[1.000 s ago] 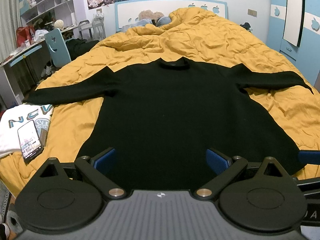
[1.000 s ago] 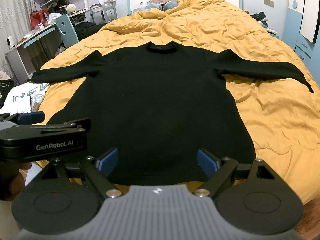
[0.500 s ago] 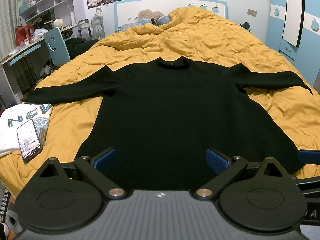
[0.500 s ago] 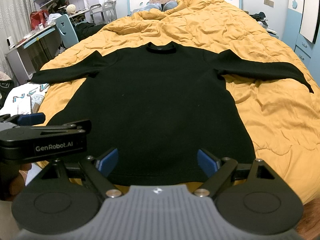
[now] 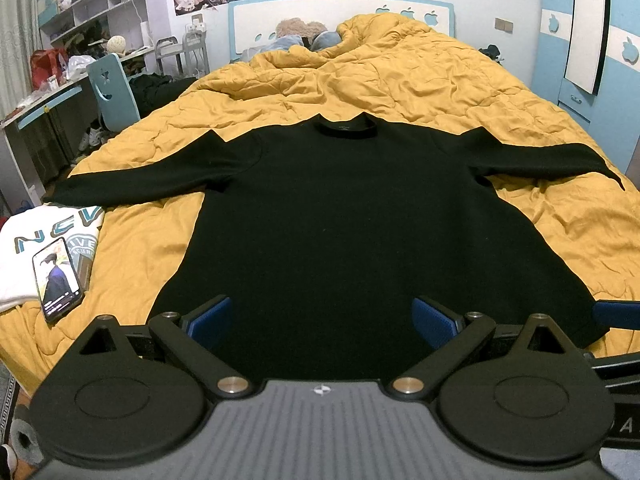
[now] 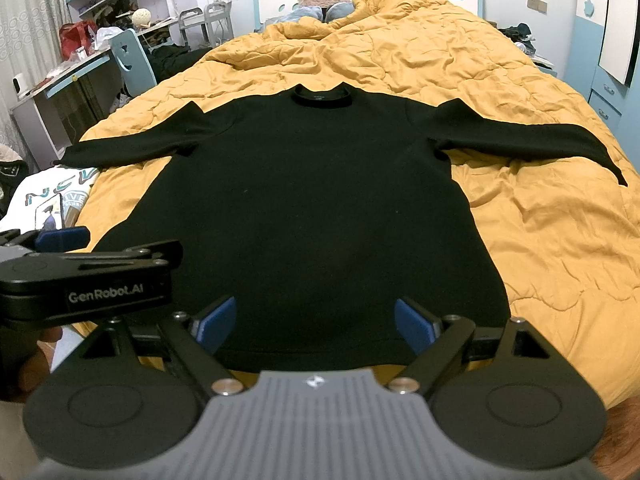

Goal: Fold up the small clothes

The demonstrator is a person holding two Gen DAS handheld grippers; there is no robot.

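**bedroom_watcher:** On the yellow quilt (image 5: 420, 80) a black long-sleeved top (image 5: 340, 220) is being shown laid out flat, front up, with both sleeves being stretched out sideways and the collar being pointed toward the headboard (image 5: 340, 12). Nothing is being folded yet.

**foldfan22:** And the grippers?

**bedroom_watcher:** Both are being held at the hem end of the top, the end away from the headboard. The left gripper (image 5: 320, 320) is being kept with its blue pads (image 5: 210, 318) wide apart over the hem, nothing being pinched. Same for the right gripper (image 6: 314, 322): jaws spread, pads (image 6: 412, 324) being hovered near the hem, nothing being clamped. Whether the fabric is being touched can't be told.

**foldfan22:** Anything else beside the top?

**bedroom_watcher:** Off the left sleeve, a white printed shirt (image 5: 24, 248) is being left at the quilt's edge with a lit phone (image 5: 56, 276) being rested on it. From the right wrist view the left gripper's body (image 6: 88, 280) is being seen just beside the hem's left corner.
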